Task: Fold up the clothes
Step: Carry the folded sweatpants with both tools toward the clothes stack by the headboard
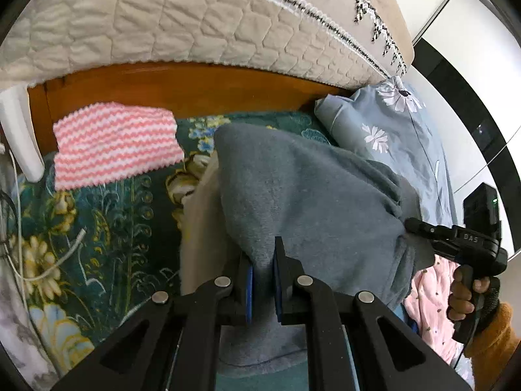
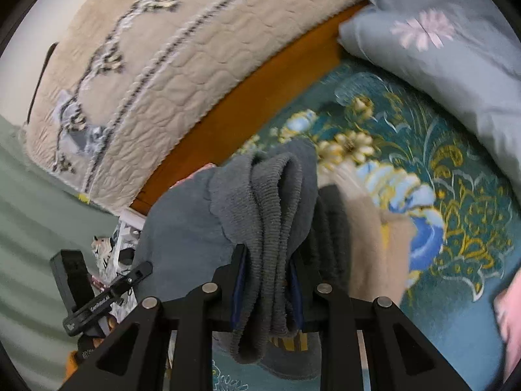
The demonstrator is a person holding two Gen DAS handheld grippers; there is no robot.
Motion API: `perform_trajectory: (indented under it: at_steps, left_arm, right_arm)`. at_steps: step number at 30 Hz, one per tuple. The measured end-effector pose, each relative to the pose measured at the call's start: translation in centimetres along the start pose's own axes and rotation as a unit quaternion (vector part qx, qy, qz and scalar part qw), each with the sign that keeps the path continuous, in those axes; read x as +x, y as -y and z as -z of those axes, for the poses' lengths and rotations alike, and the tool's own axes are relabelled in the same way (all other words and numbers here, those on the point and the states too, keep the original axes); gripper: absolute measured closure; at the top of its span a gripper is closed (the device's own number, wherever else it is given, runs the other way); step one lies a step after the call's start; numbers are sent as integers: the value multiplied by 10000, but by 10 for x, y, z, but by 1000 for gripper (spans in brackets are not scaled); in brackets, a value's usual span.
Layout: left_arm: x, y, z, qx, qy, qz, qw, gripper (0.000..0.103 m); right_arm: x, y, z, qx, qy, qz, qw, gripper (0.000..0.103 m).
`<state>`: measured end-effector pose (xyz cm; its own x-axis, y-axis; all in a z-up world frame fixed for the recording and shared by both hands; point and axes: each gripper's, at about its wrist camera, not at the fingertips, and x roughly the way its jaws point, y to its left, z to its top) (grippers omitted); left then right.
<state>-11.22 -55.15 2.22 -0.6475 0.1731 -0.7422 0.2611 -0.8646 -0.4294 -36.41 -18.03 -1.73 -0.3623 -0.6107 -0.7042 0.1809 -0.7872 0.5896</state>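
Home bedroom: bed w/ teal floral bedspread (image 1: 107, 215), orange wood headboard (image 1: 182, 88) w/ quilted beige cover (image 1: 182, 22) draped on top, blue flower-print pillow (image 1: 390, 130), loose clothes lying on bed.

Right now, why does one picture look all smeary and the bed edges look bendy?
Right wrist view: the floral bedspread and blue pillow are smeared by motion blur, though the grey garment in the right gripper looks sharper. Left wrist view: crisp, even light; the fisheye lens bows the wooden bed frame into a curve, with dark corners.
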Motion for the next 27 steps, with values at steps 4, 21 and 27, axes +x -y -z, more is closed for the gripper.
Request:
perform_trajectory:
  at_steps: [4,21,27]
  left_arm:
    - [5,-5,13,18,-92,10,10000,92]
    - [-40,27,-10,227,207,185,9994,67]
    - [-10,41,7,429,-286,16,9987,67]
  right_arm:
    - [9,11,7,198,83,33,9998,74]
    - [-18,-86,-3,-1606,676,1135,9781,57]
    - [38,-92,-7,-1684,104,1432,9752,57]
